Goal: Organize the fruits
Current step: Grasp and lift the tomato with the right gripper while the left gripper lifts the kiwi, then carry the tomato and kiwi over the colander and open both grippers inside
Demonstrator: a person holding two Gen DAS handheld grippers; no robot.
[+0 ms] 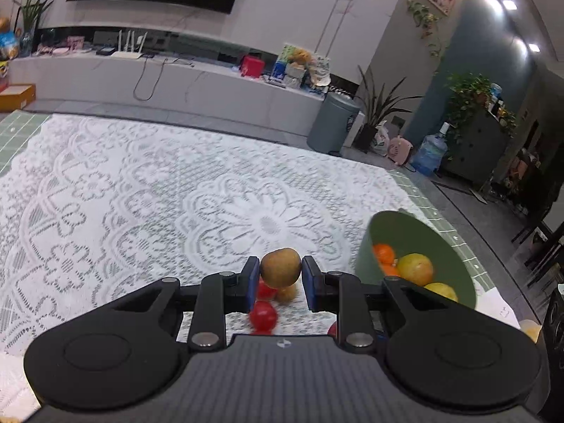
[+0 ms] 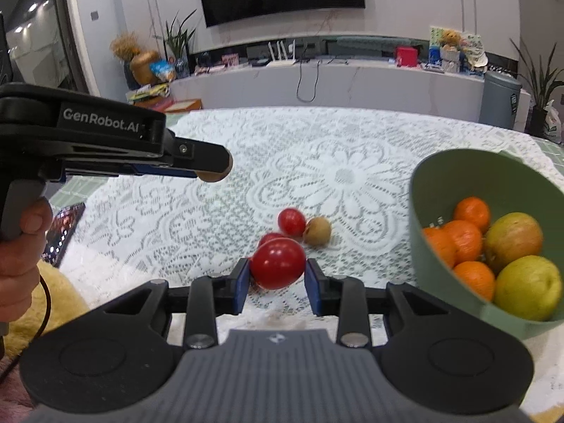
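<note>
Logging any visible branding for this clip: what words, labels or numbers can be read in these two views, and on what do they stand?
"GenRobot.AI": white lettering on the black side of the left hand-held gripper, right wrist view.
Label on the grey bin: too small to read.
Boxes and packets on the shelf under the TV: print blurred, unreadable.
No other text is legible.

A white lace cloth covers the bench. On it lie red tomatoes, a brown fruit, and a green bowl at right.

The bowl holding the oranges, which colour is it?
The bowl is sage green, seen best in the right wrist view.
</note>
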